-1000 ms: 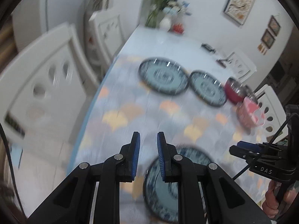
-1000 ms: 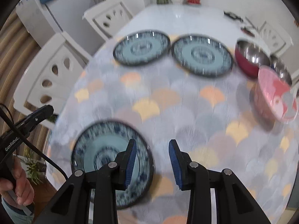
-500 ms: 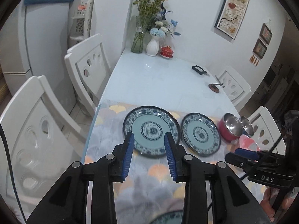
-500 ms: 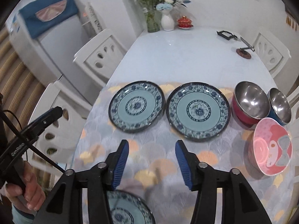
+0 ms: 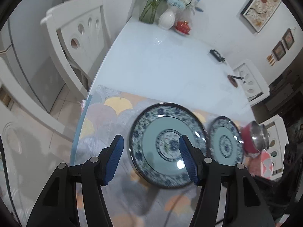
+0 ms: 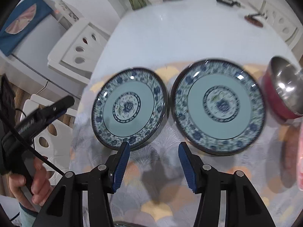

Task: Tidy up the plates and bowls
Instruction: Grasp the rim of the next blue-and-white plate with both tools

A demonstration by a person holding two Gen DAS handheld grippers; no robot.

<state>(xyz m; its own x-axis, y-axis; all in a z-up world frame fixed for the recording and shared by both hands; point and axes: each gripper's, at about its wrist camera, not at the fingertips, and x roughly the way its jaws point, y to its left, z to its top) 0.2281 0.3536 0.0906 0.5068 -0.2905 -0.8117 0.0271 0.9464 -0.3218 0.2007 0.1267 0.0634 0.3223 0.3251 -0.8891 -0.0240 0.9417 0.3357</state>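
Two blue-patterned plates lie side by side on the fan-patterned tablecloth: the left plate (image 6: 129,107) (image 5: 167,144) and the right plate (image 6: 218,106) (image 5: 225,142). A red steel-lined bowl (image 6: 284,90) (image 5: 253,138) stands right of them, with a pink bowl (image 6: 301,158) (image 5: 266,163) nearer. My left gripper (image 5: 151,158) is open and empty, its right finger over the left plate's near side. My right gripper (image 6: 154,162) is open and empty, just short of the gap between the plates. The left gripper also shows in the right wrist view (image 6: 43,113).
The white table (image 5: 161,62) runs on beyond the cloth, with a vase of flowers (image 5: 167,17), a red pot (image 5: 182,26) and small dark items (image 5: 217,54) at its far end. White chairs (image 5: 81,36) stand along the left side and another chair (image 5: 250,81) at the right.
Both grippers have opened wider and moved forward and down toward the two plates. A third plate near the table's front edge has dropped out of both views.
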